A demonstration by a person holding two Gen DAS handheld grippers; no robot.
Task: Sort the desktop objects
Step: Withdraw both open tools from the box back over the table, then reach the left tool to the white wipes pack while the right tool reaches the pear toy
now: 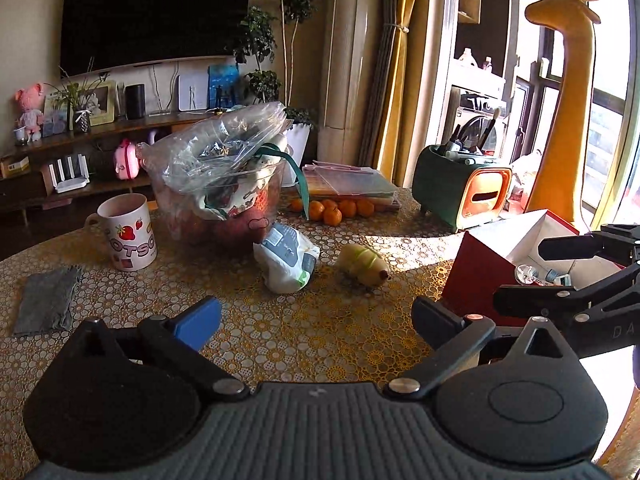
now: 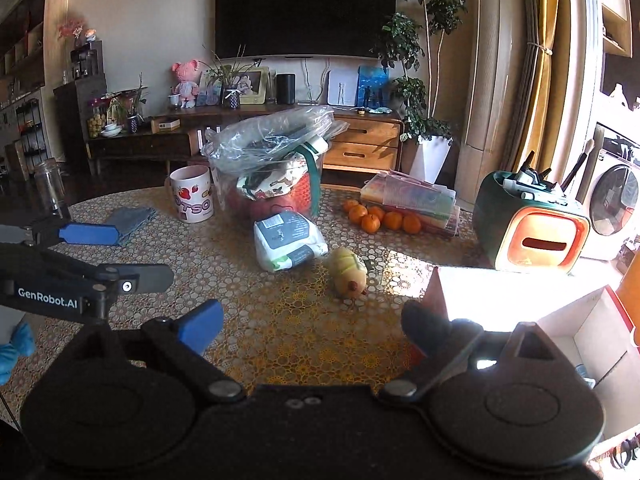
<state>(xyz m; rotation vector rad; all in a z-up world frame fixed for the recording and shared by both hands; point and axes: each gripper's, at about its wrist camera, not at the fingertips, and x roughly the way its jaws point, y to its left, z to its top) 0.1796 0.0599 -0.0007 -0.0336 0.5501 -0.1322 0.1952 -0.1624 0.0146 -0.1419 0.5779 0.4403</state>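
Clear bowl point(image 2: 276, 200) heaped with plastic bag and cloth | red box point(image 1: 484, 276) holds small items | left gripper point(image 1: 316, 320), right gripper point(image 2: 312, 324) both wide, empty

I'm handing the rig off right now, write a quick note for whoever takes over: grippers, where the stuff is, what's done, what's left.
Left gripper: jaws wide open, nothing between them.
Right gripper: jaws wide open, nothing held.
Red box stands open at the right of the table, a few small items already inside.
Still loose on the table: wipes pack, small plush toy beside it, mug, grey cloth, tangerines.
Left: pick up the loose things and sort them.
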